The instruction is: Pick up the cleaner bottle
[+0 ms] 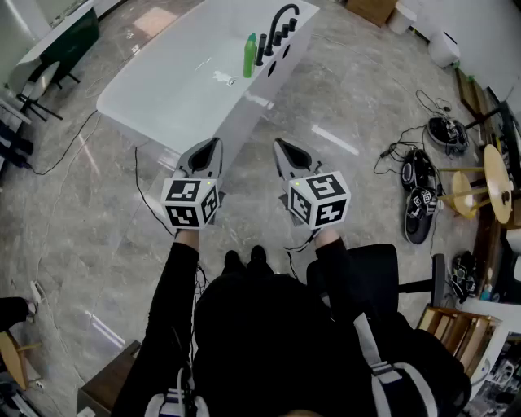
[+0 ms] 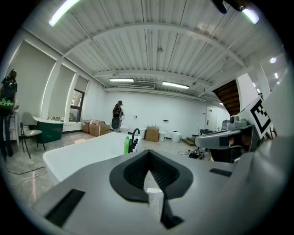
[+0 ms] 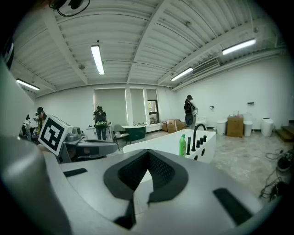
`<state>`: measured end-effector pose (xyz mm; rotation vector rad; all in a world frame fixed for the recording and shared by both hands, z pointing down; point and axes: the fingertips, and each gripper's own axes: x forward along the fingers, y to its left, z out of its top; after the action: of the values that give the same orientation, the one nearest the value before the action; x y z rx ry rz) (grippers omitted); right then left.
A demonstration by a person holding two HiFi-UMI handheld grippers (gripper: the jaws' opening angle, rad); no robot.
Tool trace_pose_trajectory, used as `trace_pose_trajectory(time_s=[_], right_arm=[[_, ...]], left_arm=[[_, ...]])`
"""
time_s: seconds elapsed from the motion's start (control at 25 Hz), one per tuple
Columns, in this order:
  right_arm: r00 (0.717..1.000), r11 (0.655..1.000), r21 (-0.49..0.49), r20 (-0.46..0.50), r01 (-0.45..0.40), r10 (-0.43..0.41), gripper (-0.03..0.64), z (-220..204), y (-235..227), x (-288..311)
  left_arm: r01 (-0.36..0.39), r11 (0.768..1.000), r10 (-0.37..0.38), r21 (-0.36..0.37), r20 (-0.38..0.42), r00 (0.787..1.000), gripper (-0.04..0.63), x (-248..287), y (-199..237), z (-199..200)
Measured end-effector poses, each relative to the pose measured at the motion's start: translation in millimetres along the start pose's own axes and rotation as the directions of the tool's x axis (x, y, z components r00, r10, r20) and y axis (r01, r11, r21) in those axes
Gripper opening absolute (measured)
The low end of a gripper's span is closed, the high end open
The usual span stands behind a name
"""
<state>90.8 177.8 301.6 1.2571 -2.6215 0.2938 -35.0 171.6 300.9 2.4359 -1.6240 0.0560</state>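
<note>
Your left gripper (image 1: pixel 210 151) and right gripper (image 1: pixel 285 153) both have jaws pressed together, empty. The green cleaner bottle (image 1: pixel 249 55) is well ahead on the white table (image 1: pixel 179 89), beside the black faucet (image 1: pixel 281 20).

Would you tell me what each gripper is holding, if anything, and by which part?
Nothing: left gripper and right gripper are shut and empty; the cleaner bottle stands far ahead, untouched.
</note>
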Motion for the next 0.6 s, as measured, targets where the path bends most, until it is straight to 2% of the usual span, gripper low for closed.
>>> trace_pose_trajectory(time_s=[0.6], right_arm=[[1.0,1.0,0.004,-0.017,-0.023,0.023,0.002,-5.7,-1.6,3.3]], left_arm=[[0.017,1.0,-0.017,0.004,0.003,1.0,0.008,5.1,-6.8,4.2]])
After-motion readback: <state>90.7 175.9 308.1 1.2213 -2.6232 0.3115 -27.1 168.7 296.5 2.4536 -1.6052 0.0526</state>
